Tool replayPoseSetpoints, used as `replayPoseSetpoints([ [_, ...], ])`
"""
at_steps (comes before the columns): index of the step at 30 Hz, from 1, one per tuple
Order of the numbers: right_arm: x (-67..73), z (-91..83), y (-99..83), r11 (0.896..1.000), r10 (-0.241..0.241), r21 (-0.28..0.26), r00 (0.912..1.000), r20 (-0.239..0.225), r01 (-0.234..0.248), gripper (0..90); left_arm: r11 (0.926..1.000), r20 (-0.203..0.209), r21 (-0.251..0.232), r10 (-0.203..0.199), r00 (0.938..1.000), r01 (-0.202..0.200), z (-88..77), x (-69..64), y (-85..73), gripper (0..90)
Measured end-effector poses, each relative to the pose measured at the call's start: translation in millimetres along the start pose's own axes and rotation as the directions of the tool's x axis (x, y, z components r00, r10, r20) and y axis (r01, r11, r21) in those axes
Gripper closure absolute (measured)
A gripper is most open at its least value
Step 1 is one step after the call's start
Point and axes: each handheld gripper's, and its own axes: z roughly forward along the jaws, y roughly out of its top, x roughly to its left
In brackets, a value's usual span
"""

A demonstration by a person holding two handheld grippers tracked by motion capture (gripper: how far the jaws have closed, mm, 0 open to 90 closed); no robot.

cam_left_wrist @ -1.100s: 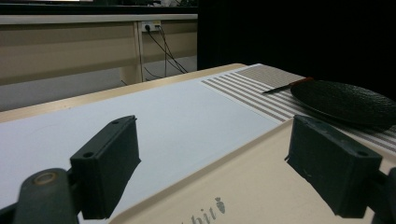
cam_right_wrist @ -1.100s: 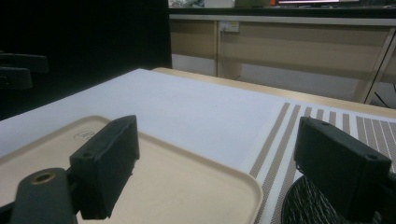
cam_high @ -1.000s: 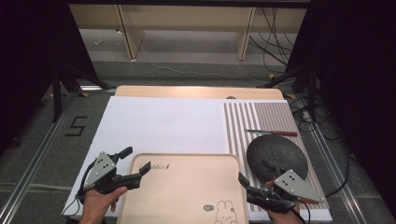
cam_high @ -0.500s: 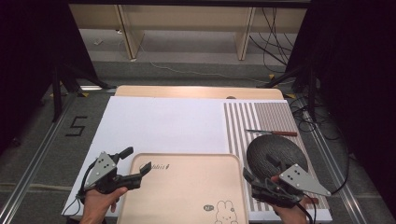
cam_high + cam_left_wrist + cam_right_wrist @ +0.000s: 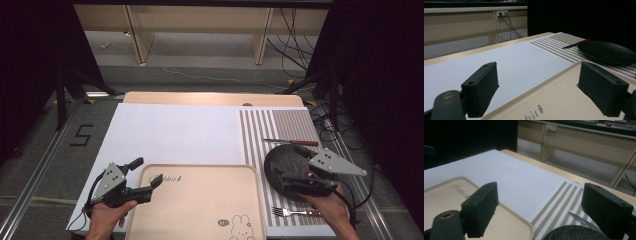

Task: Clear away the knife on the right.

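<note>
Right tongs (image 5: 292, 176) have swung in over the dark plate (image 5: 280, 162), jaws spread wide and holding nothing.

A second ago they hung at the mat's near edge; now they hover over the plate's near rim on the striped mat (image 5: 290, 125), likely to grip it. Left tongs (image 5: 145, 172), also spread and empty, have stayed at the tray (image 5: 200, 210) corner.

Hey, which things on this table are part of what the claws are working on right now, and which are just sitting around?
In the job:
- plate, under the open right claw
- tray, with the open left claw at its corner

Lying about:
- knife, beyond the plate
- fork, near the tray
- striped mat
- white sheet
</note>
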Motion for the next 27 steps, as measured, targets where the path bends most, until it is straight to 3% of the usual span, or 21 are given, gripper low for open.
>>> replayPoseSetpoints([
  [2, -15.3, 4.8, 8.4, 0.999, 0.003, 0.038, 0.9998, -0.017, -0.002, 15.3, 1.0, 0.002, 0.002, 0.001, 1.0, -0.001, 0.1, -0.2, -0.1, 15.8],
  [3, -15.3, 4.8, 8.4, 0.999, 0.003, 0.038, 0.9998, -0.017, -0.002, 15.3, 1.0, 0.005, 0.003, 0.003, 1.0, -0.003, 0.3, -0.5, -0.1, 15.8],
  [4, -26.8, 8.6, 13.2, 0.998, 0.005, 0.064, 0.9998, -0.019, -0.004, 15.3, 1.0, 0.005, 0.004, 0.004, 1.0, -0.004, 0.2, -0.6, 0.0, 15.8],
  [6, -32.2, 11.0, 15.3, 0.997, 0.01, 0.075, 0.9998, -0.018, -0.009, 15.3, 1.0, 0.006, 0.003, 0.004, 1.0, -0.004, 0.5, -0.6, 0.1, 15.8],
  [7, -44.1, 14.5, 19.8, 0.996, 0.017, 0.086, 0.9997, -0.019, -0.016, 15.4, 1.0, 0.006, 0.003, 0.004, 1.0, -0.004, 0.7, -0.7, 0.0, 15.8],
  [15, -69.2, 20.1, 28.5, 0.991, 0.0, 0.136, 1.0, 0.009, -0.002, 15.4, 1.0, 0.005, 0.002, 0.004, 1.0, -0.004, 0.4, -0.2, 0.0, 15.8],
  [18, -85.9, 27.1, 29.9, 0.98, -0.007, 0.2, 0.9999, 0.014, 0.004, 15.4, 1.0, 0.01, 0.002, 0.005, 0.9999, -0.005, 0.8, -0.4, -0.2, 15.8],
  [19, -85.9, 27.1, 29.9, 0.98, -0.007, 0.2, 0.9999, 0.014, 0.004, 15.4, 1.0, 0.011, 0.002, 0.006, 0.9999, -0.006, 1.0, -0.4, -0.2, 15.8],
  [22, -106.5, 41.2, 25.5, 0.965, -0.001, 0.263, 0.9997, 0.024, -0.005, 15.5, 1.0, 0.016, -0.001, 0.004, 0.9999, -0.004, 1.5, -0.2, -0.3, 15.8],
  [23, -106.5, 41.2, 25.5, 0.965, -0.001, 0.263, 0.9997, 0.024, -0.005, 15.5, 1.0, 0.017, 0.0, 0.004, 0.9999, -0.004, 1.5, -0.1, -0.4, 15.8],
  [24, -116.3, 48.5, 22.4, 0.953, 0.002, 0.304, 0.9995, 0.03, -0.011, 15.5, 1.0, 0.017, 0.0, 0.003, 0.9999, -0.003, 1.5, 0.0, -0.5, 15.8],
  [25, -116.3, 48.5, 22.4, 0.953, 0.002, 0.304, 0.9995, 0.03, -0.011, 15.5, 1.0, 0.017, -0.001, 0.002, 0.9999, -0.002, 1.5, 0.1, -0.5, 15.8],
  [26, -127.0, 55.8, 19.3, 0.94, 0.003, 0.341, 0.9995, 0.032, -0.014, 15.5, 1.0, 0.017, -0.001, 0.002, 0.9999, -0.002, 1.6, 0.2, -0.4, 15.8],
  [27, -127.0, 55.8, 19.3, 0.94, 0.003, 0.341, 0.9995, 0.032, -0.014, 15.5, 1.0, 0.018, -0.001, 0.002, 0.9998, -0.002, 1.7, 0.2, -0.3, 15.8],
])
